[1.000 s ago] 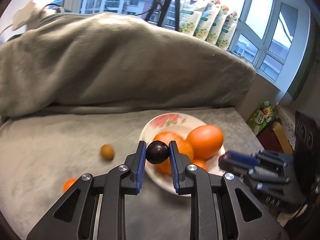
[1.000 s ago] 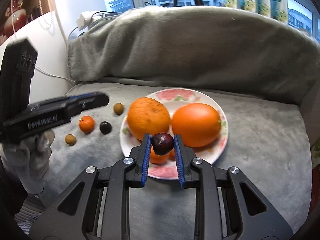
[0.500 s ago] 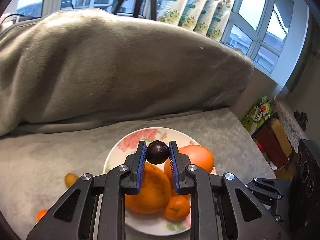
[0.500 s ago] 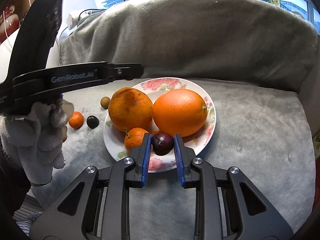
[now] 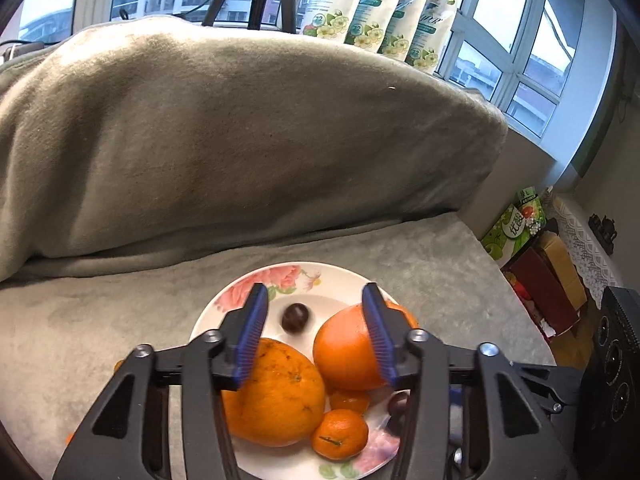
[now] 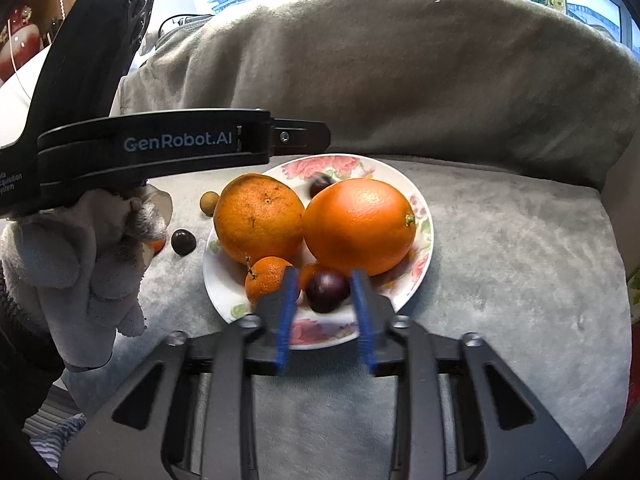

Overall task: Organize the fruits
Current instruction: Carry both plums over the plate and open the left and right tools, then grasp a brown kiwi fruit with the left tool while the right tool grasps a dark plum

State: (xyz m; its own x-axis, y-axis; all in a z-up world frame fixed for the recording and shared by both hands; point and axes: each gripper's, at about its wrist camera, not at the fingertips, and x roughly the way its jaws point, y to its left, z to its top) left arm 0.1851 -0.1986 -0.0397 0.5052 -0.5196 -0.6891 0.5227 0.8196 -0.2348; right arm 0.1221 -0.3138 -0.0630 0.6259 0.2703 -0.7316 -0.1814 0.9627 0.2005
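Note:
A floral plate (image 5: 320, 276) (image 6: 424, 216) on the grey blanket holds two big oranges (image 5: 276, 392) (image 6: 360, 224), small tangerines (image 5: 340, 434) (image 6: 268, 276) and two dark plums. My left gripper (image 5: 314, 332) is open above the plate; one plum (image 5: 295, 318) lies on the plate between its fingers, at the back of the plate in the right wrist view (image 6: 320, 185). My right gripper (image 6: 325, 312) is open; the other plum (image 6: 327, 290) rests on the plate's near side between its fingers, apart from the pads.
On the blanket left of the plate lie a dark plum (image 6: 183, 241), a brown longan (image 6: 209, 203) and a tangerine (image 6: 157, 245) partly hidden by the gloved hand (image 6: 80, 264). A blanket-covered mound (image 5: 224, 128) rises behind. Boxes (image 5: 532, 256) stand off the right edge.
Both grippers have opened and let go of their plums, which now lie on the plate. The left gripper moved further over the plate.

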